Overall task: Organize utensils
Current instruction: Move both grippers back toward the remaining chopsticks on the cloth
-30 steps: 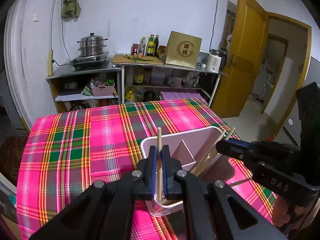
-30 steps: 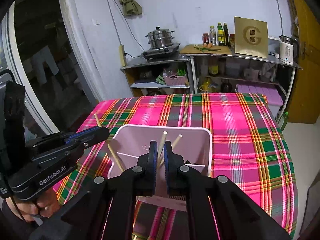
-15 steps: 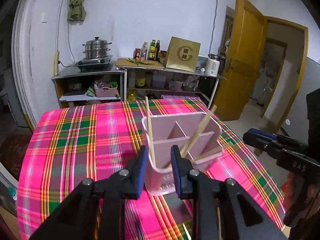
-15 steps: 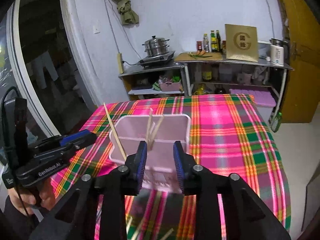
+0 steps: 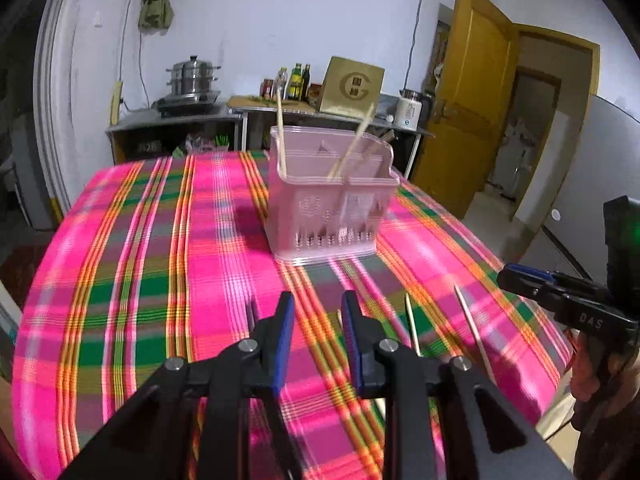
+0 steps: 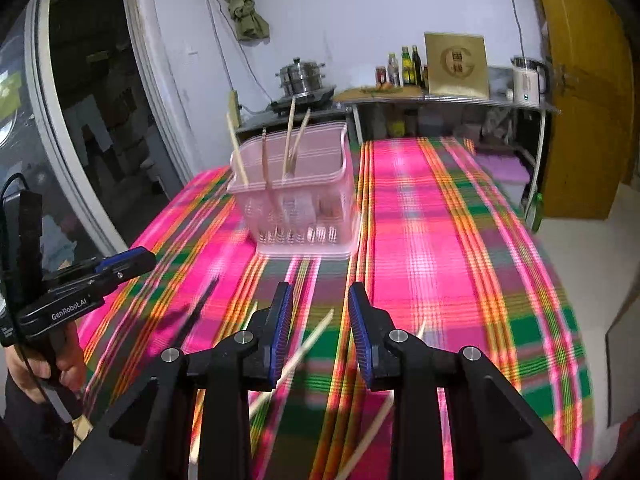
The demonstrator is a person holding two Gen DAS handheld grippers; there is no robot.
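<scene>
Both tools are found unclenched and empty — the left gripper [image 5: 316,344] and right gripper [image 6: 320,338] are held low over loose chopsticks [image 6: 308,346] on the plaid tablecloth [image 5: 160,280], seemingly for pickup — while several chopsticks are already stood in the pink caddy [image 5: 328,200].

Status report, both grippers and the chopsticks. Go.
Left gripper open, empty. Right gripper open, empty. Pink caddy holds several chopsticks; loose chopsticks lie on tablecloth near both grippers. Nothing blocking.
</scene>
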